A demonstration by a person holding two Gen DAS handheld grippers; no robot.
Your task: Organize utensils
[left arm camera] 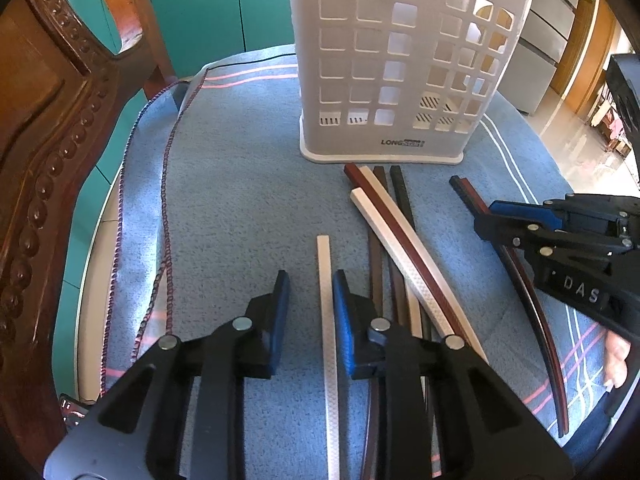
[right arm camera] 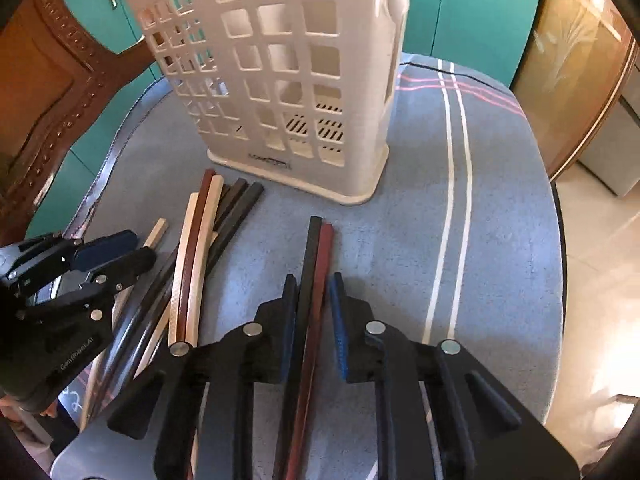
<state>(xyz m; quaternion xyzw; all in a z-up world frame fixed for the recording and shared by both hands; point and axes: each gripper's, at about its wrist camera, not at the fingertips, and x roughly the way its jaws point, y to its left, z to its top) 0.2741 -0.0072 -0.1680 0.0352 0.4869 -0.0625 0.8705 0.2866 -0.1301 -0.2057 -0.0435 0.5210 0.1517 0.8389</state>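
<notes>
A white lattice utensil holder [left arm camera: 400, 60] stands upright on the blue cloth; it also shows in the right wrist view [right arm camera: 288, 76]. My left gripper [left arm camera: 311, 280] is open, with a single white chopstick [left arm camera: 326, 300] lying on the cloth between its fingers. A pile of white, red-brown and black chopsticks [left arm camera: 390, 240] lies just right of it. My right gripper [right arm camera: 314, 284] is open around a black and a red chopstick [right arm camera: 316, 264] that lie side by side on the cloth. The pile [right arm camera: 200, 240] lies to its left.
A carved wooden chair [left arm camera: 48, 140] stands at the table's left edge. The blue striped cloth [right arm camera: 460, 220] covers the round table. Teal cabinets [left arm camera: 208, 4] stand behind. The table edge drops off to a tiled floor [right arm camera: 592, 240] at the right.
</notes>
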